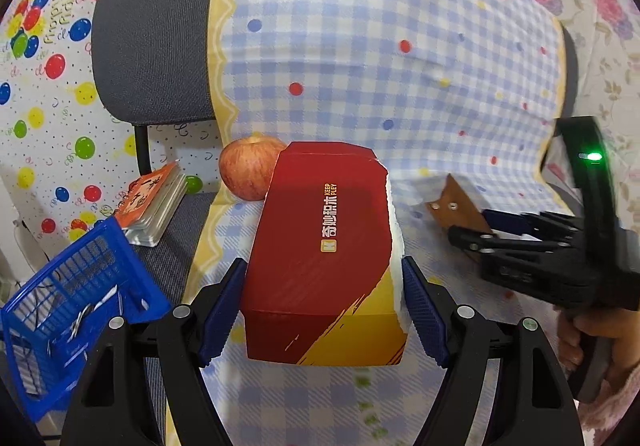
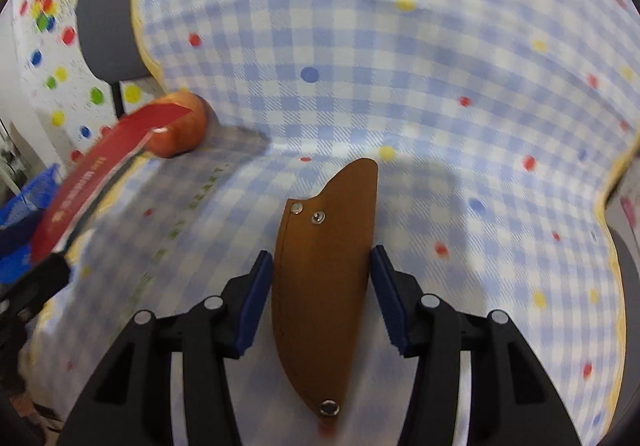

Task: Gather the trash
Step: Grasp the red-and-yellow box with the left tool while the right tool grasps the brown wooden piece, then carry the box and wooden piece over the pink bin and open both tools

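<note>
My left gripper is clamping the red box, apple at its 11 o'clock. My right gripper is straddling the brown sheath, pads apart, not pressing.

Checked cloth over chair seats, with a few things lying on it.
The blue-and-white checked cloth, dotted red, yellow and blue with a yellow scalloped edge, drapes over grey chairs. On it lie an apple at the left edge and a brown sheath well apart to its right. A notebook lies on bare seat fabric, beside the cloth's edge.
</note>
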`<state>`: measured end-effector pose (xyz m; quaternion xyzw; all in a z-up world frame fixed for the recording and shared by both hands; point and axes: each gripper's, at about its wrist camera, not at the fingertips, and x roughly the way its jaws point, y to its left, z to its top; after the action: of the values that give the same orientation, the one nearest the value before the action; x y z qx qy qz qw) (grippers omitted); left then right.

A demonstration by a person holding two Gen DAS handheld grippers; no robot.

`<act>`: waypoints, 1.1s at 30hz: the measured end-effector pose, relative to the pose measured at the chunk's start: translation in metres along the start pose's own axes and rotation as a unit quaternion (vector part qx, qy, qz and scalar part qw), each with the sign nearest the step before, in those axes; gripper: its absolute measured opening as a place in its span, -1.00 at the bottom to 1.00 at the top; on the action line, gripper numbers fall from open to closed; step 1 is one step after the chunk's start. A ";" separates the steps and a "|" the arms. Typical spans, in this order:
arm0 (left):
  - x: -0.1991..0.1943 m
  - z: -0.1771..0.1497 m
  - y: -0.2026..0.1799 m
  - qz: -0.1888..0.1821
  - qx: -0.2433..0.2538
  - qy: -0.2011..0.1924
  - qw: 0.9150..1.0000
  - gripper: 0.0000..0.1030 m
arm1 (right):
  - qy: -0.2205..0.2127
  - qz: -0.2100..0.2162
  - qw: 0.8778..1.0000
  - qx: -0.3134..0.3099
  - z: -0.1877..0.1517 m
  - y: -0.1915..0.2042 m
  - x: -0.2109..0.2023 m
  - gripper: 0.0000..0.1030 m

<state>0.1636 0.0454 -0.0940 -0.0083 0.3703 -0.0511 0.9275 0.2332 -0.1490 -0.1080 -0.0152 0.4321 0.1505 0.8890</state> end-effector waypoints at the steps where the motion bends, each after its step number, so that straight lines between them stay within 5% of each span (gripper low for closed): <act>1: -0.006 -0.002 -0.003 -0.003 0.003 -0.002 1.000 0.47 | -0.006 0.002 1.000 0.006 -0.005 -0.002 -0.011 -0.02; 8: -0.066 -0.030 -0.052 -0.037 0.046 -0.022 0.998 0.47 | -0.045 0.025 0.998 0.045 -0.053 -0.014 -0.088 -0.02; 18: -0.126 -0.073 -0.127 -0.080 0.113 -0.030 0.990 0.47 | -0.115 0.005 0.990 0.086 -0.129 -0.037 -0.188 -0.02; 33: -0.200 -0.107 -0.199 -0.193 0.167 -0.060 0.965 0.47 | -0.149 -0.117 0.969 0.155 -0.259 -0.077 -0.298 -0.02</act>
<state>-0.0717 -0.1297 -0.0236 0.0718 0.2916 -0.2897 0.9088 -0.1166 -0.3389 -0.0478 0.0952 0.3076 -0.0234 0.9464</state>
